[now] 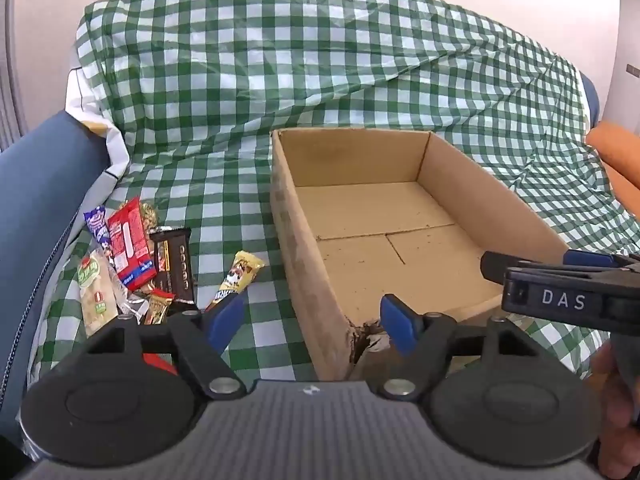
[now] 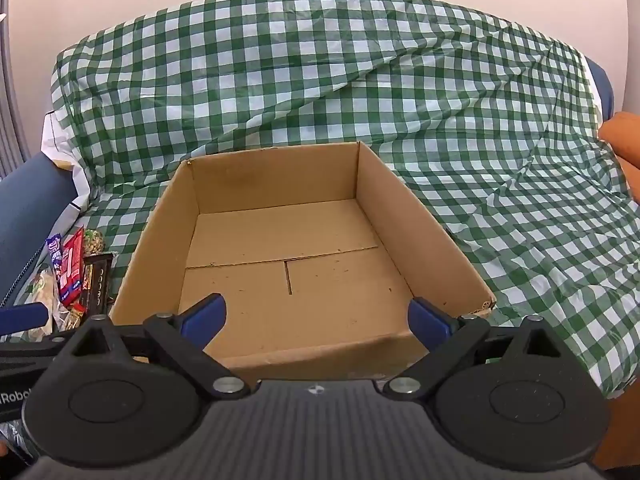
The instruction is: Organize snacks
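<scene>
An empty cardboard box [image 1: 296, 216] [image 2: 420, 216] sits on a green-checked cloth. Left of it lies a heap of snack packs: a red pack [image 1: 130, 248] [image 2: 72, 268], a dark brown bar [image 1: 176, 268] [image 2: 96, 280], a yellow stick pack [image 1: 240, 276], a purple pack [image 1: 96, 228] and a pale green-labelled pack [image 1: 94, 292]. My left gripper [image 1: 310, 324] is open over the box's torn near-left corner, nothing between its blue pads. My right gripper [image 2: 316, 316] is open above the box's near wall, holding nothing; it also shows at the right of the left wrist view, right gripper [image 1: 560, 280].
The green-checked cloth [image 1: 320, 60] [image 2: 500, 160] drapes over a seat and its backrest. Blue upholstery [image 1: 36, 200] borders the snacks on the left. An orange cushion [image 1: 616, 152] [image 2: 620, 136] lies at the far right. A hand [image 1: 616, 420] shows at the lower right.
</scene>
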A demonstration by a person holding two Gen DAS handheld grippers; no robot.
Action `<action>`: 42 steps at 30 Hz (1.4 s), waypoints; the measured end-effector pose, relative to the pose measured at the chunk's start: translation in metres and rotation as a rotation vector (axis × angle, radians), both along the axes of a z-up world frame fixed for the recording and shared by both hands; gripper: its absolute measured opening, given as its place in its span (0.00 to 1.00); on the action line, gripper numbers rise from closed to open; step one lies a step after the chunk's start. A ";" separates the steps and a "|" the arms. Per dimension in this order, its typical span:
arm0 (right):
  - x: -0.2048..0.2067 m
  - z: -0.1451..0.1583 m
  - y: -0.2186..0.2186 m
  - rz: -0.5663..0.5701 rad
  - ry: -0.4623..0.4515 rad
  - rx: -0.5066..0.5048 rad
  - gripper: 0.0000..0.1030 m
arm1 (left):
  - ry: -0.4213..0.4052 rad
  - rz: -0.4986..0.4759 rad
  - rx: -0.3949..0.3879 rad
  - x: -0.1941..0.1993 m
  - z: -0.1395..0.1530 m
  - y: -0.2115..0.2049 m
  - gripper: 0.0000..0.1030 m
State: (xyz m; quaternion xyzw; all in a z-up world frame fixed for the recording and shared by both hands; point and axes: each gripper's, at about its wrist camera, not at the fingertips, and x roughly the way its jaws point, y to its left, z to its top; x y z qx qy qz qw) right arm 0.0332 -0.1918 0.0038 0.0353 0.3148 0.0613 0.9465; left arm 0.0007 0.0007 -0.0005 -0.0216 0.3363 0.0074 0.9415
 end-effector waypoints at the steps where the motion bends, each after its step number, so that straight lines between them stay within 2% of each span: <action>1: 0.000 0.000 0.000 0.000 0.002 -0.002 0.94 | 0.007 0.002 -0.005 0.001 0.000 0.001 0.78; 7: -0.001 0.001 -0.002 0.002 -0.006 -0.003 0.93 | 0.021 0.006 -0.015 0.003 -0.001 0.003 0.78; 15: -0.001 0.000 -0.004 0.010 -0.004 -0.005 0.84 | 0.029 0.022 -0.020 0.003 -0.007 0.005 0.78; 38: 0.000 -0.001 -0.001 0.014 -0.004 -0.013 0.84 | 0.032 0.023 -0.019 0.004 -0.005 0.005 0.78; 40: 0.001 -0.001 0.000 0.013 -0.003 -0.008 0.84 | 0.033 0.021 -0.016 0.002 -0.003 0.005 0.69; 42: 0.001 0.001 0.002 0.013 -0.005 0.009 0.84 | 0.030 0.016 -0.014 0.001 0.000 0.006 0.48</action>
